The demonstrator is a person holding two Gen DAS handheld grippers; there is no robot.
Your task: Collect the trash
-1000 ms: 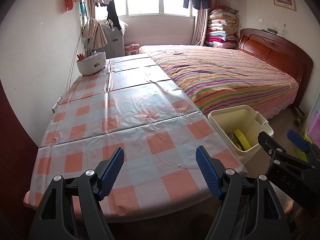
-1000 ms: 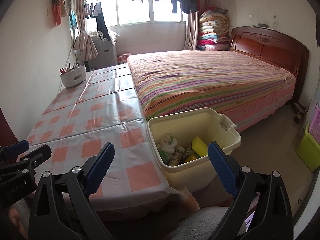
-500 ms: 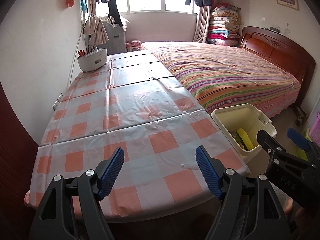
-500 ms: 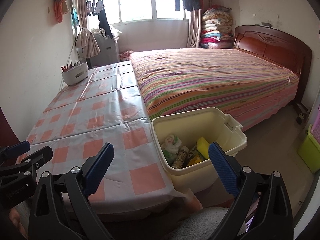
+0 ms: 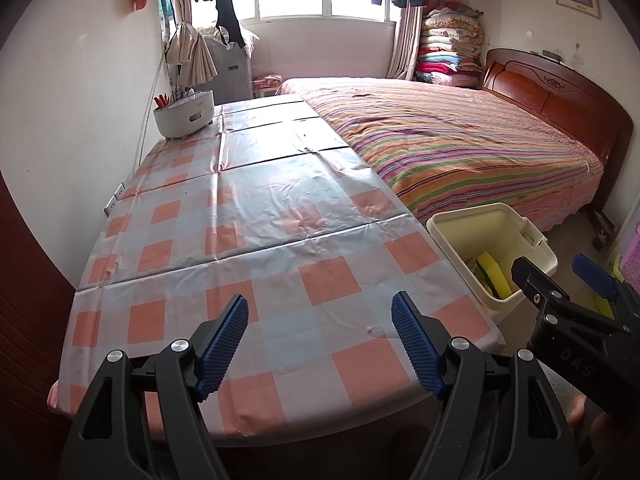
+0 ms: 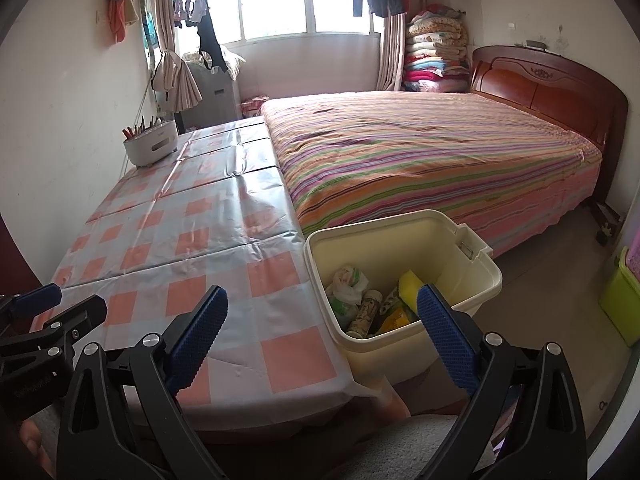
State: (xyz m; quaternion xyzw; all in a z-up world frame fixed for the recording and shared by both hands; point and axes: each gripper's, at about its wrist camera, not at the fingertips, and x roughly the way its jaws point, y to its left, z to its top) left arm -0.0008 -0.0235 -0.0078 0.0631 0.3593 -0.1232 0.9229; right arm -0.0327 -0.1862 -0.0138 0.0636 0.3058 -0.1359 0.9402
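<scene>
Looks like the tail end of trash pickup imo: nothing loose visible on the table (image 5: pixel 256 216), just glossy creased plastic checked cloth. Trash already in the cream hard-plastic bin (image 6: pixel 476 280) just beside the table edge: crumpled bag (image 6: pixel 346 282), squishy yellow sponge (image 6: pixel 412 282), tube-shaped container (image 6: pixel 366 312). Left tool (image 5: pixel 320 336) & right tool (image 6: pixel 322 332) both spread wide, pinching nothing. Next prob one last scan for leftovers.

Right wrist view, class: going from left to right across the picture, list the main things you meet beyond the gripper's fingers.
White utensil holder → checked tablecloth → cream bin holding trash → striped bed → green box.
</scene>
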